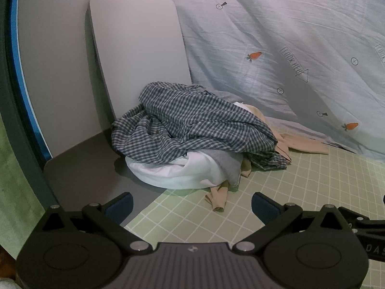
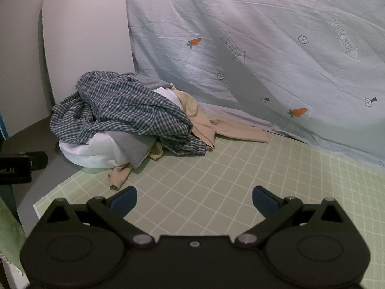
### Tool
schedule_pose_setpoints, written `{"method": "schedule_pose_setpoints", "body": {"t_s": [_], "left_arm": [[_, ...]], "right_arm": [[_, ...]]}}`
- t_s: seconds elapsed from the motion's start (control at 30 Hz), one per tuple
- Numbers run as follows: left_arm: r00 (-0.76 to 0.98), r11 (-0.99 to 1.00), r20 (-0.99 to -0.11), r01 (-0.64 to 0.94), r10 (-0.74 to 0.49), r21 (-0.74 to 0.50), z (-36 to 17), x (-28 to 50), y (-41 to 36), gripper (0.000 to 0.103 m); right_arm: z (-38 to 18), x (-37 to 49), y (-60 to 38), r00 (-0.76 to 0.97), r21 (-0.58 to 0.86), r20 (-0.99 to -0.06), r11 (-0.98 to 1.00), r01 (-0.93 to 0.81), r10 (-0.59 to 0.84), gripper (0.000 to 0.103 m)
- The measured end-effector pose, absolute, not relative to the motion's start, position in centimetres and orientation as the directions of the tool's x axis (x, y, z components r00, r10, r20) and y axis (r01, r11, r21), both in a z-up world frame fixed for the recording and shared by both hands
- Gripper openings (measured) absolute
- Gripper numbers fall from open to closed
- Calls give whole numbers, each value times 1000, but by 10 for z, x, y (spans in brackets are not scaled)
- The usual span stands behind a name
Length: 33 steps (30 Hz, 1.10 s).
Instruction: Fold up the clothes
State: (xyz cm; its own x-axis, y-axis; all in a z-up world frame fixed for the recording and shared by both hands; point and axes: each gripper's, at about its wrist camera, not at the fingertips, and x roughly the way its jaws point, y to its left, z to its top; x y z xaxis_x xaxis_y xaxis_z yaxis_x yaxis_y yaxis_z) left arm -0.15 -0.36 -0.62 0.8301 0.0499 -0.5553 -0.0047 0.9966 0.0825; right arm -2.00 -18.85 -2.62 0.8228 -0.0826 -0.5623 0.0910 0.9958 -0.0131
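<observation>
Blue-padded left gripper and right gripper gape wide, empty, short of the clothes pile.

Dim, cool purplish light from above, soft shadows, sharp focus, fisheye bending, dark vignetted corners

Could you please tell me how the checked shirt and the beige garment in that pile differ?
The checked shirt has a dark blue and white check; the beige garment is plain. The shirt lies bunched on top of the pile; the beige garment is mostly buried beneath, with a part trailing flat across the green grid mat and another poking out at the front. Both are crumpled and unfolded, and neither is held.
</observation>
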Motion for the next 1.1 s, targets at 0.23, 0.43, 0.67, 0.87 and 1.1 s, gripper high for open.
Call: {"method": "schedule_pose_setpoints", "body": {"t_s": [0.23,0.43,0.67,0.87,1.1], "left_arm": [[828,997,-559,-3,47,79,-7,0,0,103],[828,997,-559,-4,47,77,-6,0,0,103],[827,997,-560,-3,44,75,-7,0,-2,103],[826,997,-563,0,42,73,-6,2,-1,103],[824,997,-565,-4,44,73,-6,2,-1,103]], "right_arm": [[-27,-21,-190,823,-13,-562,996,91,-82,103],[-27,-21,-192,822,-13,-563,996,89,-81,103],[-26,-21,-190,821,-17,-565,996,91,-85,103],[-25,-20,-191,819,-18,-567,996,91,-85,103],[-25,-19,-190,818,-18,-569,996,92,-86,103]]}}
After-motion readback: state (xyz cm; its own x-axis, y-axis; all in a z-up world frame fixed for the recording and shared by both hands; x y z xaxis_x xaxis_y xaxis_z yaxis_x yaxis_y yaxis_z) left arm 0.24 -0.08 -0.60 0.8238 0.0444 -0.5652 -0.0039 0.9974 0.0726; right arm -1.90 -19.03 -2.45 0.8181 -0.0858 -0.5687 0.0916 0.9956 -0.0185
